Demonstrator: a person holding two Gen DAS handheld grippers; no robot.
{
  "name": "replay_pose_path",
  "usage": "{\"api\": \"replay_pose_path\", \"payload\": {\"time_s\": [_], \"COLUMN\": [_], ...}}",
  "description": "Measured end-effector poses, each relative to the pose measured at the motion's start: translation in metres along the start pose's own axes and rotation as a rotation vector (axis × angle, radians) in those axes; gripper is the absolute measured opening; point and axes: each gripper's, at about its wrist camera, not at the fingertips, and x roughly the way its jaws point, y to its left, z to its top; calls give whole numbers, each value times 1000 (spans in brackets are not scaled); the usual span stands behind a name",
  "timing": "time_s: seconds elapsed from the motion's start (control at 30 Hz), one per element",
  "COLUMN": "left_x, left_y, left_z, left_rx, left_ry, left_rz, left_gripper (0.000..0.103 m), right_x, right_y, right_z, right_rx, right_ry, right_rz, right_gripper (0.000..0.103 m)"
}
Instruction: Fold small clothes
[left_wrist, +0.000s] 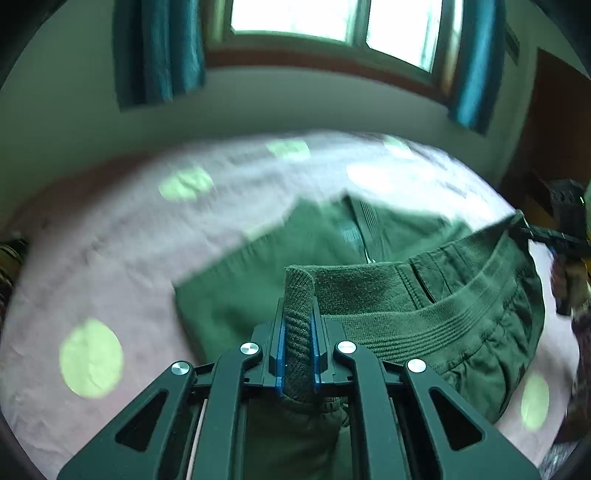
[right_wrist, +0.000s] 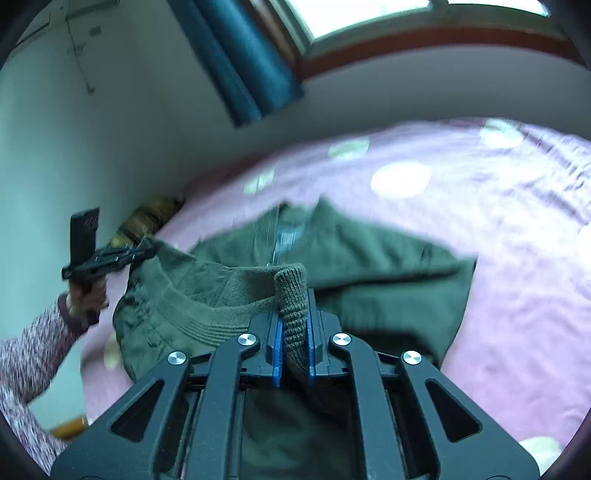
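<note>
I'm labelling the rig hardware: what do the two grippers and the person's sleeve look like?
Both the left gripper and right gripper are black, with linkage arms, silver round pivot screws and blue pads on the fingers. The sleeve is a speckled pinkish-grey knit with a darker cuff.

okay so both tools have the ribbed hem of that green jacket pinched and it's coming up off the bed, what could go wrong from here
1. Each tool, left tool and right tool, pinches only a narrow bit of the ribbed hem; the thick knit could slip out as the green jacket is carried over.
2. The hem sags between the two grips, so the fold line may land crooked.
3. The jacket's far part drags on the pink bedsheet, which may bunch it up.
</note>
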Motion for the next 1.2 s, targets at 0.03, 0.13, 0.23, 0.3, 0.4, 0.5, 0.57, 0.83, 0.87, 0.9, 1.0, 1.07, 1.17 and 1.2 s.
{"api": "replay_pose_path", "payload": {"time_s": [0.03, 0.13, 0.23, 0.3, 0.4, 0.5, 0.57, 0.83, 0.87, 0.9, 1.0, 1.07, 1.17, 1.2], "left_x": [0, 14, 45, 73, 118, 149, 166, 191, 193, 195, 198, 198, 186, 176], "left_y": [1, 9, 16, 22, 30, 37, 41, 56, 58, 59, 58, 58, 61, 61], "left_z": [11, 42, 66, 75, 74, 63, 53, 39, 36, 34, 30, 32, 39, 42], "left_rx": [-15, -45, -66, -87, -103, -117, -117, -167, -178, -184, -183, -181, -216, -227], "left_ry": [-23, -44, -24, 13, 80, 141, 167, 171, 165, 162, 146, 145, 129, 113], "left_rz": [16, 59, 110, 140, 177, 201, 219, 205, 204, 204, 218, 223, 200, 202], "left_gripper": [11, 11, 11, 11, 11, 11, 11, 12, 12, 12, 14, 15, 18, 18], "right_x": [1, 16, 42, 60, 96, 119, 135, 164, 165, 165, 163, 161, 146, 139], "right_y": [-3, -14, -32, -45, -70, -93, -109, -133, -134, -134, -135, -137, -138, -137], "right_z": [8, 34, 54, 61, 63, 53, 46, 22, 20, 19, 20, 21, 25, 26], "right_rx": [10, 36, 71, 92, 139, 179, 227, 308, 314, 319, 330, 356, 399, 406], "right_ry": [-17, -40, -20, -3, 61, 118, 146, 193, 191, 189, 187, 183, 149, 136], "right_rz": [-4, -28, -60, -82, -115, -135, -135, -128, -123, -120, -113, -93, -57, -55], "right_gripper": [9, 9, 9, 9, 9, 9, 9, 9, 9, 9, 9, 9, 12, 18]}}
